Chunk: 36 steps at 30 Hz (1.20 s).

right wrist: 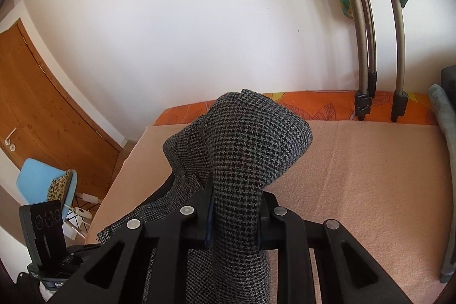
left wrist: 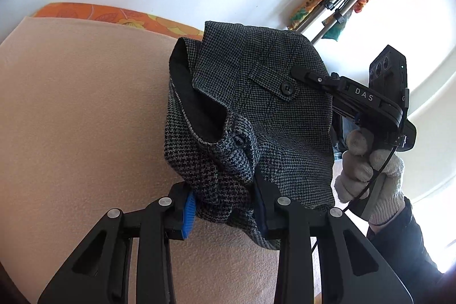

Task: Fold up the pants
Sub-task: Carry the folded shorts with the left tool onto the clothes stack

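While both of my two black hand-held grippers are clenched on it, the one pair of grey houndstooth woven pants (left wrist: pixel 256 116) hangs bunched in the middle of each wrist view, lifted off the peach fleece blanket (left wrist: pixel 85 110) spread over the bed. My left gripper (left wrist: pixel 225 207) grasps a thick fold of the cloth at lower centre of its view, with one blue ribbed pad (left wrist: pixel 189 214) showing on the left and the cloth pressed against it. My right gripper (right wrist: pixel 233 221) pinches another fold at lower centre of its own view, the cloth rising above the jaws in a rounded hump. From the left wrist view I see that right gripper at the right of the frame, its tip against the pants just beside one black button (left wrist: pixel 287 88) on a flap, held in my one visible gloved hand (left wrist: pixel 370 170). An orange leaf-patterned sheet (right wrist: pixel 327 104) edges the blanket at the far side, where three metal tripod legs (right wrist: pixel 367 27) stand on it. One wooden door (right wrist: pixel 42 104) and one light blue chair (right wrist: pixel 37 181) sit at the left of the right wrist view
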### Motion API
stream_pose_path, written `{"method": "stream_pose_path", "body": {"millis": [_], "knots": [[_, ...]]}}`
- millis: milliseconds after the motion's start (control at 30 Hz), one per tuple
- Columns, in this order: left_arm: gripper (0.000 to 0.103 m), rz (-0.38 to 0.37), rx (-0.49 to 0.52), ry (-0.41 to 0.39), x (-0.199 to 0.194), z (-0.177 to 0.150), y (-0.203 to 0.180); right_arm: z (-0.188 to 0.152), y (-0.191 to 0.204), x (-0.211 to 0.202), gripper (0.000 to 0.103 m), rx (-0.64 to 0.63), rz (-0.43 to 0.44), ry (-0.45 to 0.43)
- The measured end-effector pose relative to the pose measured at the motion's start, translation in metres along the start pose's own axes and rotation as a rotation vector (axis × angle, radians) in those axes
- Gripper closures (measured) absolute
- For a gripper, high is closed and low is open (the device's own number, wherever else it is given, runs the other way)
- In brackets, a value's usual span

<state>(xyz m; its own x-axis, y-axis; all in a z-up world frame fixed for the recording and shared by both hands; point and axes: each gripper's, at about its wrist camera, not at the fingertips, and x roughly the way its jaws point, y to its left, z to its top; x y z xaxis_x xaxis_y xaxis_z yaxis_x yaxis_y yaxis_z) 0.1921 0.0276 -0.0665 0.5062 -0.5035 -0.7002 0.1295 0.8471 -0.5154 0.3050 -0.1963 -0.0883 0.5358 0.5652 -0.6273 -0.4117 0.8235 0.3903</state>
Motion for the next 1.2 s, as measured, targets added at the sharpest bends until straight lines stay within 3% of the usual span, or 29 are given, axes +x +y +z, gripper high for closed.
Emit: {"method": "stream_pose_path", "body": {"millis": [400,667,900,1200], "knots": [[0.071,-0.118,0.113,-0.006,0.025,0.011,-0.087,0.012,-0.024,-0.091,0.084,-0.023,-0.096,-0.092],[0.071,-0.212,0.22,-0.013,0.06,0.034,-0.169,0.027,-0.086,-0.178,0.084,-0.013,-0.19,-0.181],[0.071,-0.257,0.32,-0.035,0.095,0.055,-0.243,0.066,-0.141,-0.246,0.084,-0.005,-0.266,-0.245],[0.071,-0.262,0.391,-0.076,0.164,0.068,-0.308,0.11,-0.212,-0.273,0.084,-0.088,-0.331,-0.242]]}}
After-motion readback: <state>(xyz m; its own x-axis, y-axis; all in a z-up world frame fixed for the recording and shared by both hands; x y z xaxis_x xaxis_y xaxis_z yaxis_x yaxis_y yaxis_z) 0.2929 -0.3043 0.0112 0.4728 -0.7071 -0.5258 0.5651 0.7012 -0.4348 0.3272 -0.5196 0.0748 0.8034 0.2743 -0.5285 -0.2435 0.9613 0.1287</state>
